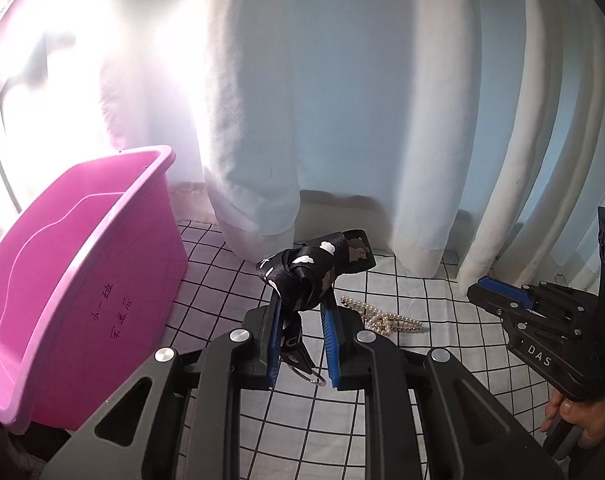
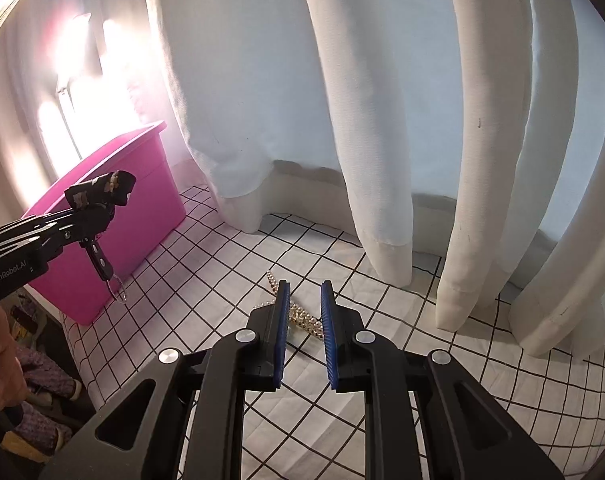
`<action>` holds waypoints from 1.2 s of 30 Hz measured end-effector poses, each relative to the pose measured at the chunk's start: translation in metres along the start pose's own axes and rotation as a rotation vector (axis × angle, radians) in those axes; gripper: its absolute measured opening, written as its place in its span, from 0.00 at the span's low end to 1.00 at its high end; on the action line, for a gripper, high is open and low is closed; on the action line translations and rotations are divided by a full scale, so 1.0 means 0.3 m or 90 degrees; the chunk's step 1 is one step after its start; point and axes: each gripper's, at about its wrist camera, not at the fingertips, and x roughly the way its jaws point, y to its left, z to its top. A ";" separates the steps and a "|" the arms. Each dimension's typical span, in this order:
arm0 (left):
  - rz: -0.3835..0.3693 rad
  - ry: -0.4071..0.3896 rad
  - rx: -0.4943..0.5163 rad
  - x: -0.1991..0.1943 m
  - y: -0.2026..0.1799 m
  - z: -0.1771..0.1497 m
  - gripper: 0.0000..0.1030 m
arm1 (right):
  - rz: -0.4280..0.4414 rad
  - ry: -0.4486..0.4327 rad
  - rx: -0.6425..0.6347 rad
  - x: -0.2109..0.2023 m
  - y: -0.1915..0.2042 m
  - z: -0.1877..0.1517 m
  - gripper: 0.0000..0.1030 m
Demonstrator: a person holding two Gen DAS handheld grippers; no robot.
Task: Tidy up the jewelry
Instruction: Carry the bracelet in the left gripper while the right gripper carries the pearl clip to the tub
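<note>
Left tool (image 1: pixel 302 300): clamped on a black patterned lanyard (image 1: pixel 314 268), lifted above the grid cloth (image 1: pixel 422 392); its clip (image 1: pixel 302 364) dangles.
Right tool (image 2: pixel 304 292): closed, nothing between the pads.
Pearl hair clip (image 1: pixel 386 318): lying on the cloth.
Pink bin (image 1: pixel 82 280): left, near the curtain (image 1: pixel 302 100).

white pleated curtains (image 2: pixel 382 120) hang down to a white cloth with a black grid (image 2: pixel 442 360), glare pouring through on the left, and purple patterned fabric (image 2: pixel 42 380) sits low at the left edge.
</note>
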 end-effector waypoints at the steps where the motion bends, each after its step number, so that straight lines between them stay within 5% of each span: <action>1: 0.002 0.005 -0.005 0.000 0.007 -0.003 0.18 | 0.012 0.017 -0.003 0.022 0.003 -0.003 0.15; 4: 0.012 0.013 -0.016 0.000 0.028 -0.007 0.18 | 0.031 0.045 -0.004 0.087 0.005 -0.012 0.21; 8: 0.023 0.010 -0.023 -0.013 0.052 -0.009 0.18 | 0.049 0.078 -0.015 0.179 0.017 -0.011 0.53; 9: 0.025 0.010 -0.024 -0.015 0.058 -0.012 0.18 | 0.054 0.080 -0.024 0.195 0.020 -0.008 0.54; 20: 0.056 0.036 -0.058 -0.018 0.141 -0.062 0.18 | 0.126 0.169 -0.171 0.409 0.056 0.006 0.56; 28: 0.082 0.045 -0.074 -0.033 0.177 -0.094 0.18 | 0.102 0.214 -0.259 0.528 0.090 -0.043 0.56; 36: 0.102 0.046 -0.088 -0.055 0.178 -0.111 0.18 | 0.103 0.181 -0.238 0.505 0.078 -0.072 0.47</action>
